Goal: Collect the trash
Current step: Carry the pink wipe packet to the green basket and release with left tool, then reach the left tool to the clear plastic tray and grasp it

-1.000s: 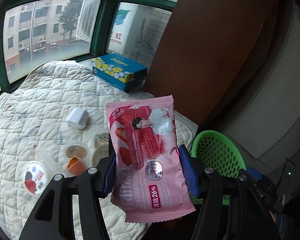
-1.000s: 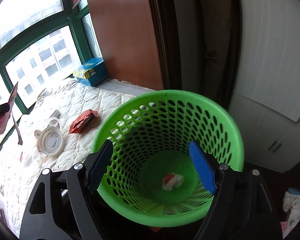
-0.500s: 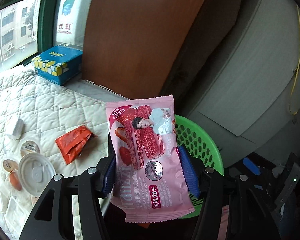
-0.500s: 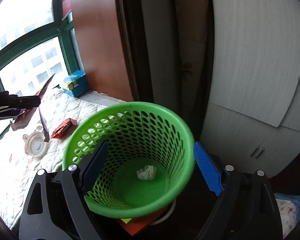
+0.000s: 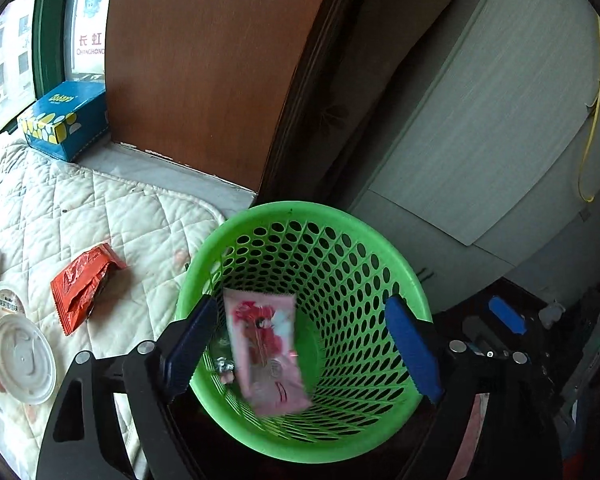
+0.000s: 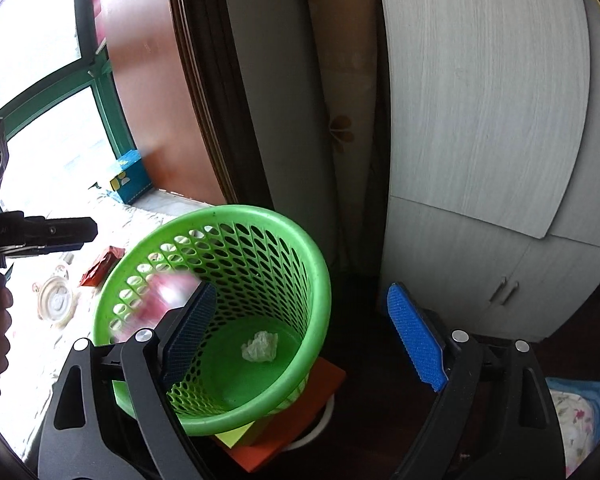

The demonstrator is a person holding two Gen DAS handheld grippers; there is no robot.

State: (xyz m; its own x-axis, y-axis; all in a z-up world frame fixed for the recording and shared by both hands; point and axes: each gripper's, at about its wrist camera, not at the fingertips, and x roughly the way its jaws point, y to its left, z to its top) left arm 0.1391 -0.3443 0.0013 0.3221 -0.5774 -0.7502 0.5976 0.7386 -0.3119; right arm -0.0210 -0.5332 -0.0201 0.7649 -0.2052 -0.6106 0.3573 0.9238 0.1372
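**Pink wrapper inside the green basket, both grippers apart**

The pink snack wrapper point(image 5: 266, 350), glossy and flat with a red picture printed on it, is motion-blurred inside the green basket point(image 5: 404, 280), touching neither pad. My left gripper point(image 5: 300, 350) sits over the basket mouth with its jaws opening; the wrapper lies between and below them, unheld. The basket is round perforated plastic with a smooth rim; a crumpled pale wad point(image 6: 260, 346) lies on its floor. From the right wrist I see the wrapper only as a pink smear point(image 6: 160, 296) at the near wall. My right gripper point(image 6: 300, 332) stands wide apart, empty, beside the basket. Outward, a quilted white bed cover point(image 5: 100, 216) carries a crinkled red packet point(image 5: 84, 286), a white round lid point(image 5: 22, 360) and a blue tissue box point(image 5: 60, 120). Behind stand a brown wooden panel point(image 5: 204, 72) and a grey cabinet point(image 6: 480, 120).
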